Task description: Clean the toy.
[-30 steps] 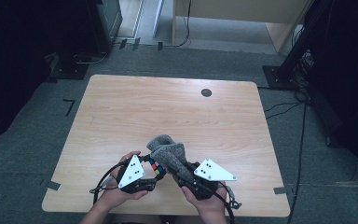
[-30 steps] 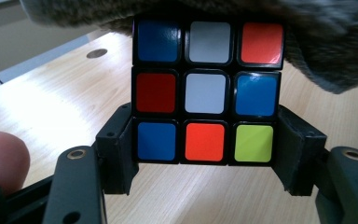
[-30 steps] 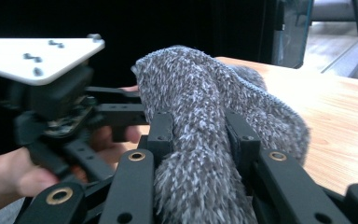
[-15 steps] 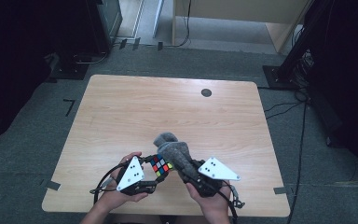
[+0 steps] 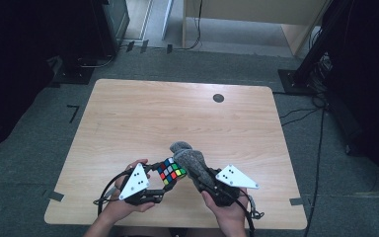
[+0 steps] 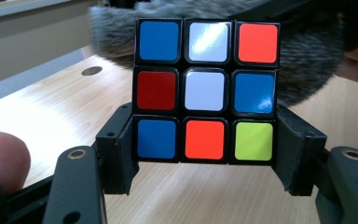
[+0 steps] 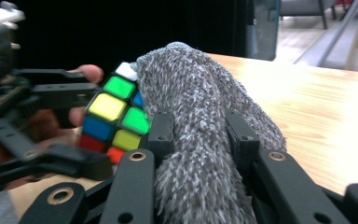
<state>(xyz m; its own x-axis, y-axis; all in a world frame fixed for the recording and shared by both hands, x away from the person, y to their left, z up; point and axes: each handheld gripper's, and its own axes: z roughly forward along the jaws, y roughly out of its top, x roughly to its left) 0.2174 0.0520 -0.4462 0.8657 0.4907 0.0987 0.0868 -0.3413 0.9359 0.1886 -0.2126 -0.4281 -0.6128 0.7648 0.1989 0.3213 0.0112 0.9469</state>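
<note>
High view: surface (image 5: 143, 113) evenly lit, surroundings dark at left and right edges, soft detail. Left gripper view: white glare on top-middle cube (image 6: 206, 88) sticker, sheen across wood, grey sock (image 6: 303, 70) behind blurred. Right gripper view: background black at left, bright far right, near tongs soft.

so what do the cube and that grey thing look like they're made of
The cube looks like hard black plastic with glossy coloured stickers or tiles: its white squares catch glare. The grey thing, likely a sock or mitt, looks like soft, matte, fuzzy knit fabric: flecked grey fibres, and it bunches where the right gripper squeezes it.
</note>
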